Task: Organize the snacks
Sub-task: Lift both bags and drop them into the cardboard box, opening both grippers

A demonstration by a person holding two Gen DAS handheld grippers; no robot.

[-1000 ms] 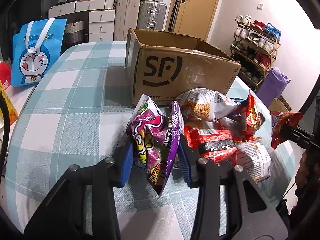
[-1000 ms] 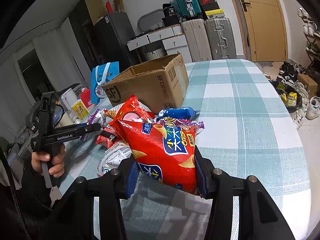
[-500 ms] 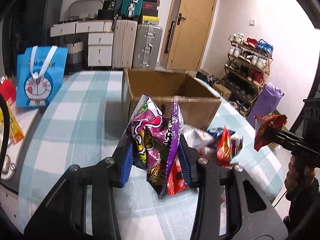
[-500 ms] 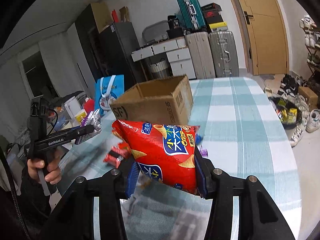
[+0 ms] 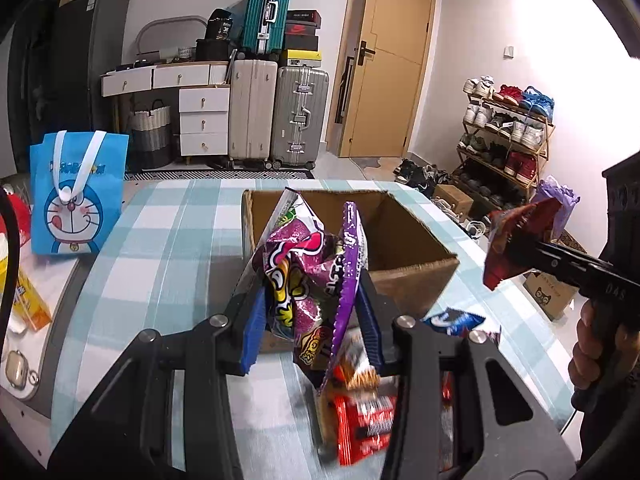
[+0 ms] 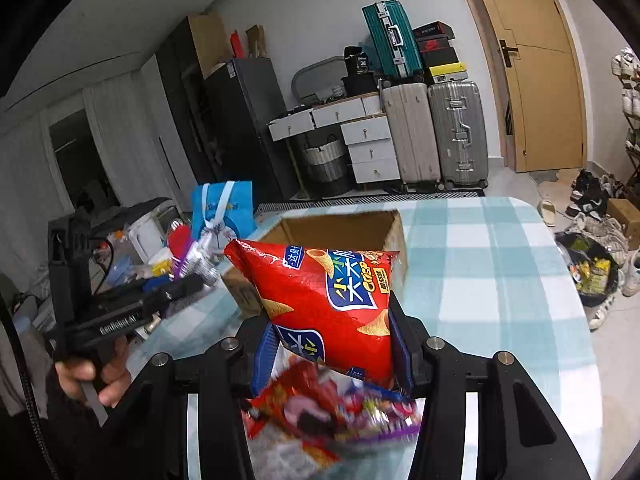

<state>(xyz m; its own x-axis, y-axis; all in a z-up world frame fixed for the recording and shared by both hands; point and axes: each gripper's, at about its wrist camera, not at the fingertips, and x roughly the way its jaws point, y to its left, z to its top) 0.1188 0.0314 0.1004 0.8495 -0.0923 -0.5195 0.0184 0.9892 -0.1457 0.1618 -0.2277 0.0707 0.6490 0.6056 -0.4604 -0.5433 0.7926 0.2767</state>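
— Checked teal-and-white cloth covers the table (image 5: pixel 168 240), and an open brown cardboard box (image 5: pixel 412 280) stands on it, suitcases and a wooden door behind. What is each tool carrying?

— The left gripper (image 5: pixel 312 320) is clamped on a crumpled purple foil snack bag (image 5: pixel 308 276), lifted clear of the cloth in front of the box. The right gripper (image 6: pixel 332 340) pinches a puffy red crisp bag (image 6: pixel 324 300) between its blue pads, also raised, with the box just beyond it.

— And the rest of the snacks?

— A loose pile of red and blue packets (image 5: pixel 360 412) lies on the cloth under both tools, near the box's front wall. A blue cartoon tote bag (image 5: pixel 76 196) stands well apart on the left.
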